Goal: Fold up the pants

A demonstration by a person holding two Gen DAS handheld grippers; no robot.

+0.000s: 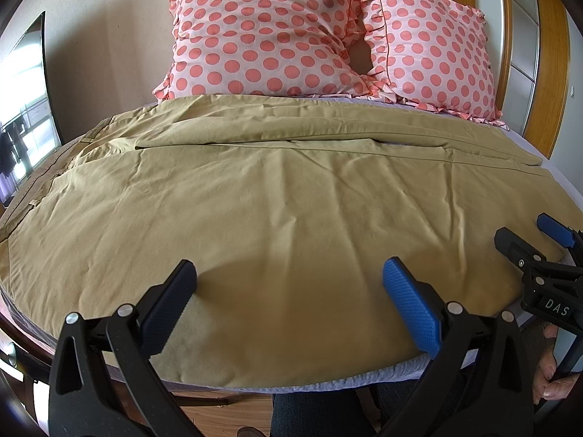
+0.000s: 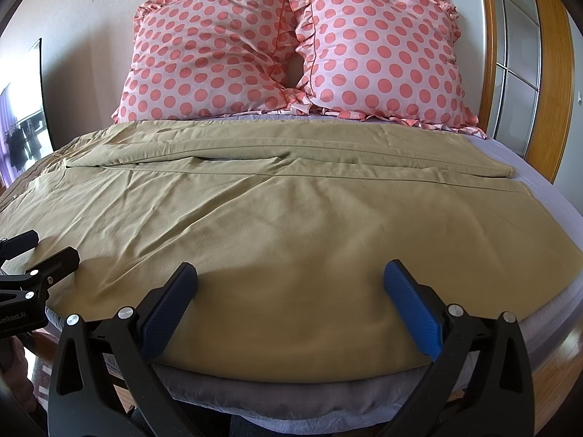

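Khaki pants (image 1: 277, 196) lie spread flat across the bed, waistband at the left, leg hems at the right; they also show in the right wrist view (image 2: 291, 225). One leg lies nearer me, the other behind it toward the pillows. My left gripper (image 1: 289, 273) is open and empty, hovering over the near edge of the front leg. My right gripper (image 2: 290, 275) is open and empty, over the same near edge further right. Each gripper shows in the other's view: the right gripper (image 1: 524, 231) at the right, the left gripper (image 2: 47, 245) at the left.
Two pink polka-dot pillows (image 1: 262, 32) (image 2: 386, 54) lean on the wall behind the pants. A pale purple sheet (image 2: 539, 182) covers the bed (image 1: 364, 382). A wooden-framed wardrobe (image 2: 517, 54) stands at the right, a window (image 1: 25, 91) at the left.
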